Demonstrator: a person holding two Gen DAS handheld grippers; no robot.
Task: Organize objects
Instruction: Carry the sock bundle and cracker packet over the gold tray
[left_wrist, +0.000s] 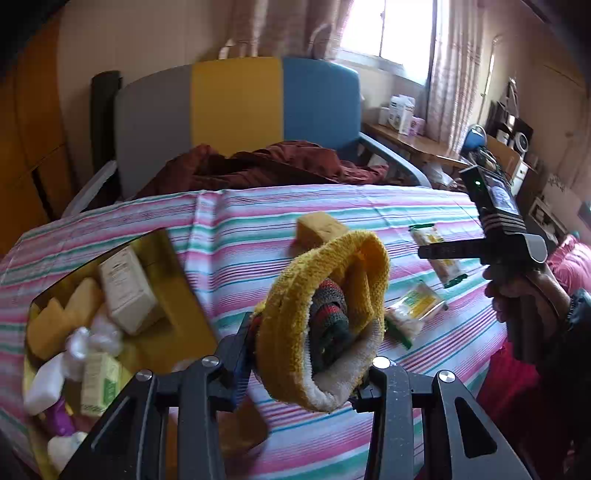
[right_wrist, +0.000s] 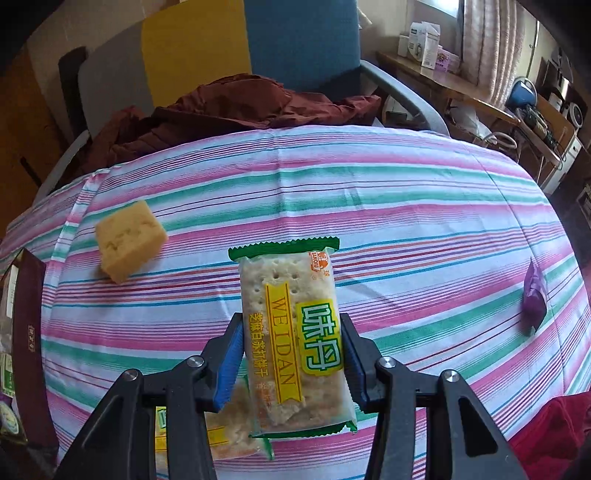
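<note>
My left gripper (left_wrist: 310, 350) is shut on a rolled sock bundle (left_wrist: 295, 314), yellow and white outside with a red and grey striped sock tucked inside, held above the striped tablecloth (left_wrist: 332, 206). My right gripper (right_wrist: 293, 328) is shut on a cracker packet (right_wrist: 288, 280) with green ends and a yellow label, lifted a little off the cloth. A second cracker packet (right_wrist: 221, 432) lies under it. The left wrist view also shows the right gripper (left_wrist: 443, 252) in a person's hand, on its packet (left_wrist: 448, 269). A yellow sponge block (right_wrist: 129, 240) lies to the left.
An open box (left_wrist: 177, 295) at the table's left holds a carton, sponges, white bottles and small packets. A small purple packet (right_wrist: 533, 295) lies at the right. A dark red cloth (left_wrist: 258, 166) is heaped on the chair (left_wrist: 236, 103) behind the table.
</note>
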